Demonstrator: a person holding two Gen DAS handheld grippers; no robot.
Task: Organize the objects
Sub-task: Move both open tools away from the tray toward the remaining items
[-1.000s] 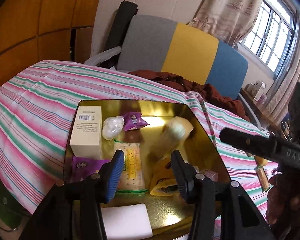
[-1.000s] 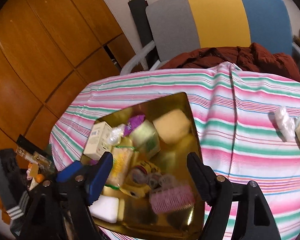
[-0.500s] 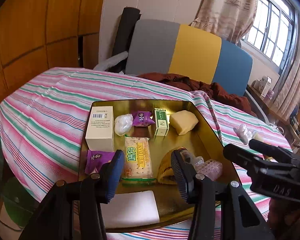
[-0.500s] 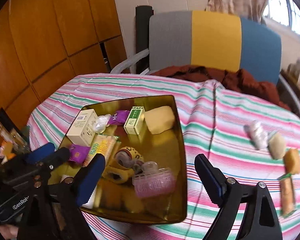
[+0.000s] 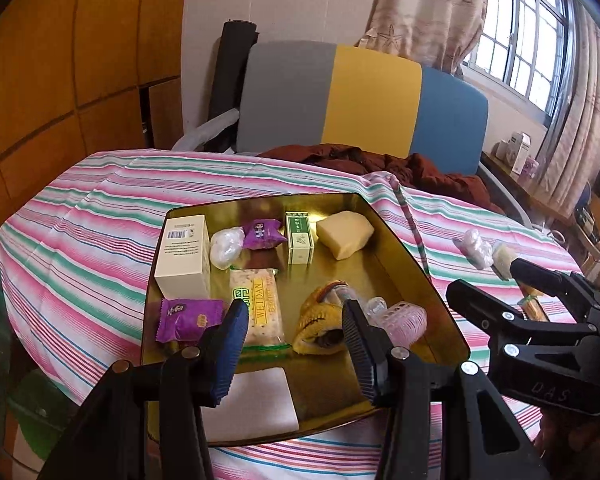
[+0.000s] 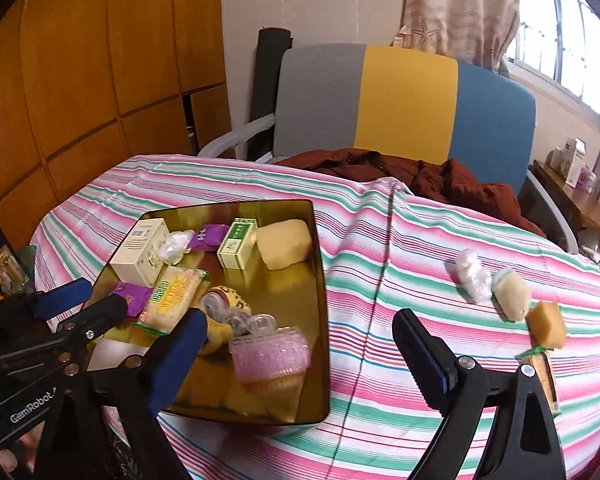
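Both the left gripper (image 5: 294,320) and right gripper (image 6: 300,340) hang open and empty. The shiny gold metal tray (image 6: 320,280) is filling; next, the clear-wrapped white lump (image 6: 473,269) on the striped desk (image 6: 380,240) needs fetching.

Tray (image 6: 320,280) left on table (image 6: 380,240); loose snacks (image 6: 510,294) right.

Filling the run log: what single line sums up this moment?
left hand-held gripper: open, empty | right hand-held gripper: open, empty | gold metal tray: loaded
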